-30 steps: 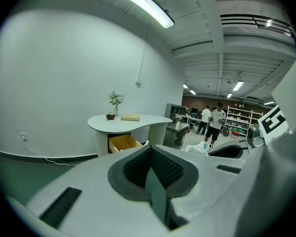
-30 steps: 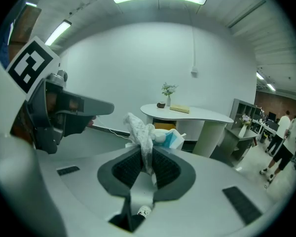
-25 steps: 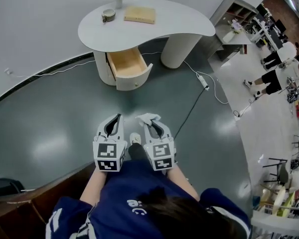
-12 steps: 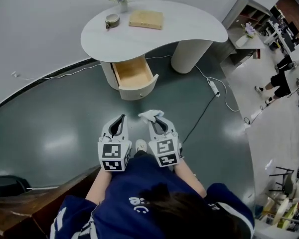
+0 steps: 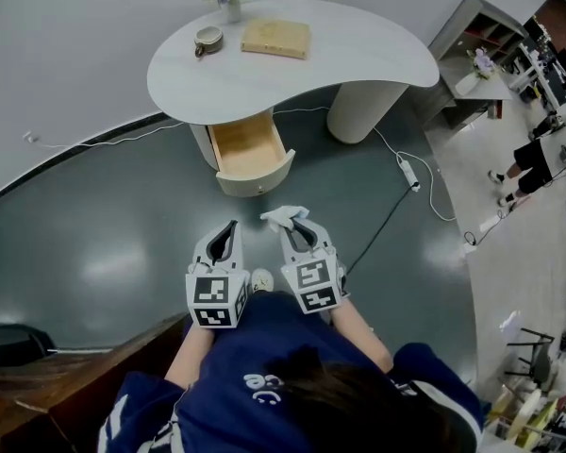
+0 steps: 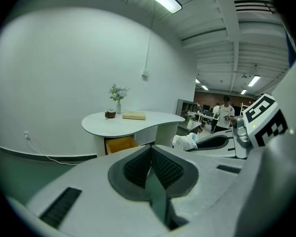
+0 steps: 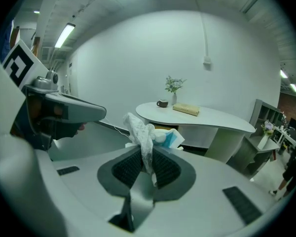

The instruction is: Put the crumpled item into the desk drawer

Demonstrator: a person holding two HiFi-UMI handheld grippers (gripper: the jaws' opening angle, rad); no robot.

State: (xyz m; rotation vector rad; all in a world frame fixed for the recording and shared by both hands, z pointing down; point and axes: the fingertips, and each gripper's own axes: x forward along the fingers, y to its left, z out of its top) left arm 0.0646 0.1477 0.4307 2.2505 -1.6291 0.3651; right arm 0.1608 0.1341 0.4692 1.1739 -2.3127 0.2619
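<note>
L gripper (image 5: 228, 226) jaws closed; R gripper (image 5: 296, 226) pinching crumpled item (image 5: 279, 216).

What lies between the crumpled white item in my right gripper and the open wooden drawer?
Only bare dark green floor, seen in the head view, separates the crumpled white item from the open wooden drawer.

No word or number can be read anywhere. White lettering (image 5: 256, 382) on the person's dark blue top is too small and too partial to make out. The marker cubes (image 5: 213, 300) bear only black-and-white square patterns, not letters.
</note>
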